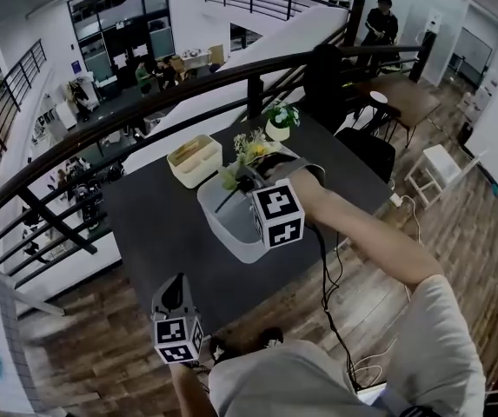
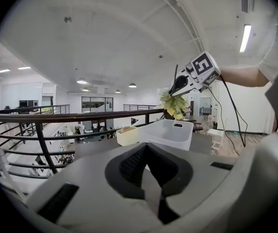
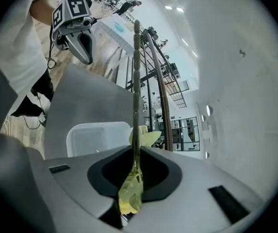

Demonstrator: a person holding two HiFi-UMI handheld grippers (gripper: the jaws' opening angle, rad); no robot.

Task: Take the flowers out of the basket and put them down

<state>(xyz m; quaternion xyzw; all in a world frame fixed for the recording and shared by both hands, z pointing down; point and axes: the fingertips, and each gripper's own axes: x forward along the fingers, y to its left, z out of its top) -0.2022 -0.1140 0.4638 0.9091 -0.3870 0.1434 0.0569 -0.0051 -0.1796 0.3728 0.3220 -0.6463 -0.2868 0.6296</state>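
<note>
The dark table [image 1: 157,224] holds the white basket [image 1: 231,237]. My left gripper [image 1: 172,295] is closed on nothing, near the table's edge. My right gripper [image 1: 247,181] pinches the flowers [image 1: 250,146] by the stem, up over the basket. I think putting them down is what's left.

On the table [image 1: 153,220], flowers [image 1: 250,148] hang over the basket [image 1: 242,237], a box [image 1: 195,160] just behind it, a potted plant [image 1: 279,122] beyond.

Open-plan office, mezzanine level: railing [image 1: 101,124] at upper left, staffed desks [image 1: 192,59] below, glass-fronted rooms [image 1: 118,16] behind.
</note>
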